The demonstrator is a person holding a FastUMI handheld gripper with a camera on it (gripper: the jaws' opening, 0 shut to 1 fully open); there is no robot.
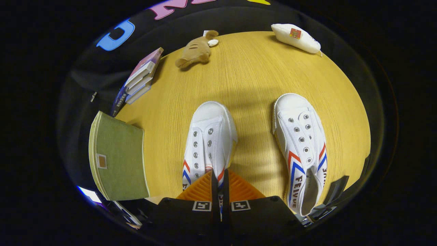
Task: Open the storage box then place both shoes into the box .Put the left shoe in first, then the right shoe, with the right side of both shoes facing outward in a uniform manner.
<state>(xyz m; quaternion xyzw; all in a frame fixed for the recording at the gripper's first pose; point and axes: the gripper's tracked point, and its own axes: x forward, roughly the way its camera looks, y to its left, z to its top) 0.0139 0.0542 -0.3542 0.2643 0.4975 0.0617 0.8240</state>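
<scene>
Gripper (pixel 218 181) fingers pinching heel collar of left canvas sneaker (pixel 209 140); light, soft fabric, prob. sagging; heel rim = best hold.

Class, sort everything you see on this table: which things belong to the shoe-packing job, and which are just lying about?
Belongs to the job:
- green storage box, lid down
- left shoe, its heel end pinched between the gripper fingers
- right shoe, beside it

Just lying about:
- stack of books, beyond the box
- brown plush toy
- white pouch, at the far side of the table
</scene>
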